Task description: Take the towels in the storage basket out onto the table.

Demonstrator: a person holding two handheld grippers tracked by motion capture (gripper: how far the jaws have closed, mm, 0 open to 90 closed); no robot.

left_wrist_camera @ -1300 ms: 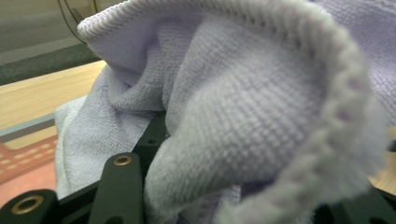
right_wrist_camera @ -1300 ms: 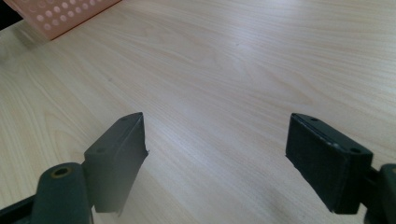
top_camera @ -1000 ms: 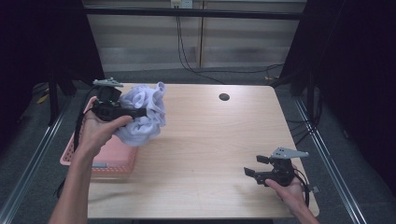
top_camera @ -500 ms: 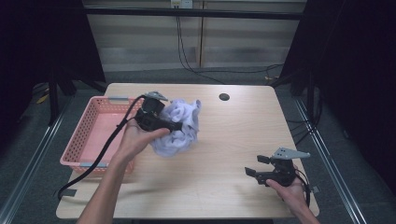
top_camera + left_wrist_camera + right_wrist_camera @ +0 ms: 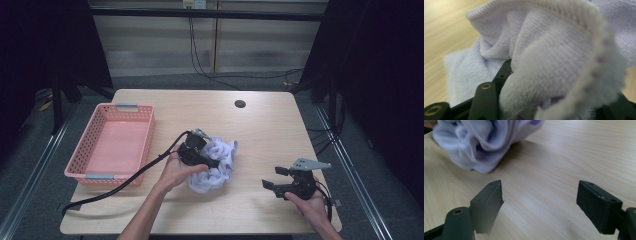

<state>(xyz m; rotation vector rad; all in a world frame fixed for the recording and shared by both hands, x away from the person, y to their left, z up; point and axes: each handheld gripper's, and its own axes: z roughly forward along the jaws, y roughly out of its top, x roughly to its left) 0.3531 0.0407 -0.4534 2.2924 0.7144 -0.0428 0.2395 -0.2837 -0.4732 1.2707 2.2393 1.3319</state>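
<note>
You are at a lab recording station: a bare wooden table (image 5: 280,135) ringed by black curtains (image 5: 370,75) and trailing cables (image 5: 200,55).

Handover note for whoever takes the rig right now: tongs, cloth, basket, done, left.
Left tongs: at the lavender cloth, a fold between the jaws, which have just been opening; whether the pads press cannot be told.
Right tongs: open, nothing between them, low over the table at the right front.
Cloth: crumpled on the table's middle, right of the pink basket.
Done: cloth is out of the basket, on the table.
Left: probably let go and spread or fold it.
</note>
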